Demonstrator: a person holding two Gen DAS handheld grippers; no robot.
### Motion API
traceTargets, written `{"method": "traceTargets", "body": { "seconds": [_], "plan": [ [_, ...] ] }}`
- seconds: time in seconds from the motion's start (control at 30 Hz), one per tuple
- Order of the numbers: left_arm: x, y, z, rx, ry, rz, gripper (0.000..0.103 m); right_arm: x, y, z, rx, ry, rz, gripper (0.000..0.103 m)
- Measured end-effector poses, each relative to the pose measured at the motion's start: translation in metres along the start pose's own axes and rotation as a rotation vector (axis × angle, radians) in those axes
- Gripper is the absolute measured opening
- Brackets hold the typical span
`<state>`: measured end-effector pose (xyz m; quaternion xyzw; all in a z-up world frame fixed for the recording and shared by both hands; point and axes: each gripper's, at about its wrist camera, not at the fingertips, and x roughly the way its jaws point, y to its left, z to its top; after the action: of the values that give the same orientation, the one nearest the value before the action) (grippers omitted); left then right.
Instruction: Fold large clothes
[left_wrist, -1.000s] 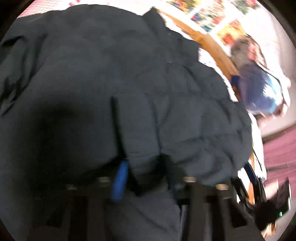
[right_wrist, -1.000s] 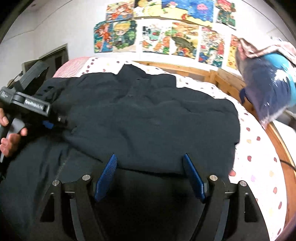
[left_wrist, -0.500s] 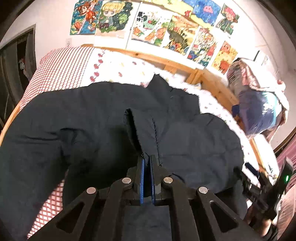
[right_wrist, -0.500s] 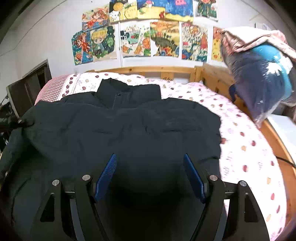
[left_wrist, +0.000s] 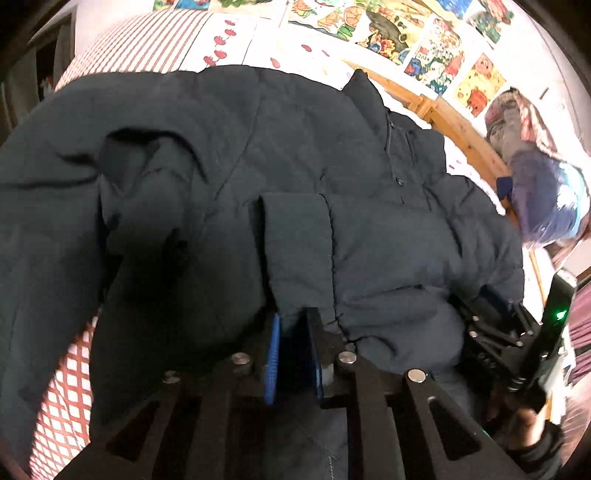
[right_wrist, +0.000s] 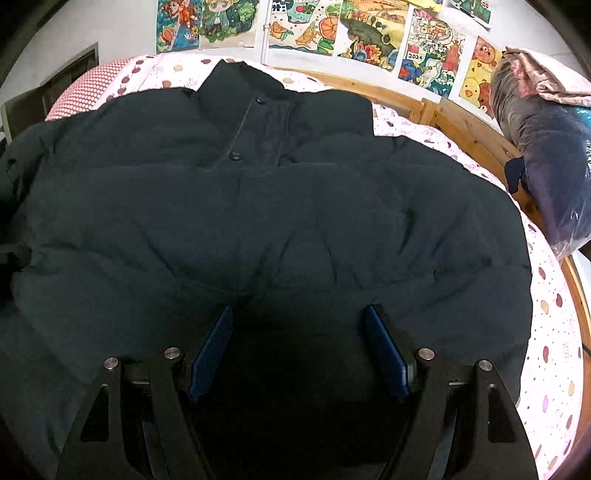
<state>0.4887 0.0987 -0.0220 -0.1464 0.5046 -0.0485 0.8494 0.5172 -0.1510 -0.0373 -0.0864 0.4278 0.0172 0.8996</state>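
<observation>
A large dark navy padded jacket (right_wrist: 258, 221) lies front-up on the bed, collar toward the far wall. In the left wrist view the jacket (left_wrist: 369, 240) fills the frame. My left gripper (left_wrist: 293, 325) has its blue pads a little apart, with the sleeve cuff (left_wrist: 299, 251) running between them and lying across the jacket body. My right gripper (right_wrist: 299, 325) is wide open and empty, low over the jacket's lower front. The right gripper also shows in the left wrist view (left_wrist: 495, 325) at the jacket's right edge.
The bed has a dotted white sheet (right_wrist: 546, 332), a red checked cover (left_wrist: 66, 387) at the left and a wooden frame (right_wrist: 461, 125). A bagged bundle of bedding (right_wrist: 546, 155) stands at the far right. Colourful pictures (right_wrist: 362, 33) hang on the wall.
My left gripper has come down and across the jacket with the sleeve cuff, and its pads have parted a little. My right gripper has moved closer over the jacket, still open.
</observation>
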Motion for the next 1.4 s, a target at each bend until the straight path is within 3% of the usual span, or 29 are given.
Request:
{"method": "traceTargets", "body": {
  "seconds": [0.07,0.17,0.23,0.27,0.4,0.53,0.67,0.77,0.87,1.0,1.17,1.27,1.33,1.4],
  "plan": [
    [-0.007,0.007,-0.003,-0.039,-0.006,-0.028,0.021,-0.005,0.002,-0.001,0.004,-0.014,-0.003,0.069],
    [-0.024,0.014,-0.009,-0.088,-0.032,-0.076,0.038,-0.019,0.004,0.0,0.014,-0.034,0.018,0.07],
    [-0.039,0.02,-0.018,-0.128,-0.068,-0.117,0.079,-0.032,0.004,0.003,0.037,-0.048,0.066,0.073],
    [-0.051,0.026,-0.024,-0.168,-0.11,-0.138,0.086,-0.037,0.004,0.006,0.043,-0.054,0.088,0.075],
    [-0.084,0.051,-0.047,-0.295,-0.185,-0.146,0.09,-0.06,0.022,0.021,0.034,-0.094,0.166,0.078],
    [-0.113,0.094,-0.088,-0.504,-0.257,-0.113,0.093,-0.074,0.059,0.032,-0.024,-0.123,0.209,0.078],
    [-0.137,0.138,-0.141,-0.78,-0.379,-0.002,0.093,-0.081,0.094,0.039,-0.07,-0.14,0.249,0.078],
    [-0.144,0.156,-0.169,-0.912,-0.45,0.028,0.094,-0.08,0.121,0.045,-0.11,-0.147,0.242,0.078],
    [-0.144,0.171,-0.179,-0.979,-0.498,0.039,0.094,-0.074,0.137,0.054,-0.095,-0.142,0.225,0.078],
    [-0.135,0.189,-0.179,-1.066,-0.502,0.054,0.094,-0.059,0.153,0.069,-0.054,-0.117,0.256,0.078],
    [-0.116,0.216,-0.189,-1.171,-0.465,0.103,0.092,-0.03,0.186,0.07,-0.126,-0.057,0.24,0.078],
    [-0.109,0.224,-0.191,-1.19,-0.472,0.118,0.078,-0.019,0.195,0.061,-0.151,-0.047,0.221,0.079],
    [-0.11,0.227,-0.189,-1.179,-0.481,0.125,0.043,-0.016,0.193,0.055,-0.13,-0.049,0.237,0.08],
    [-0.114,0.228,-0.185,-1.154,-0.506,0.129,0.028,-0.016,0.189,0.054,-0.108,-0.048,0.26,0.08]
  ]
}}
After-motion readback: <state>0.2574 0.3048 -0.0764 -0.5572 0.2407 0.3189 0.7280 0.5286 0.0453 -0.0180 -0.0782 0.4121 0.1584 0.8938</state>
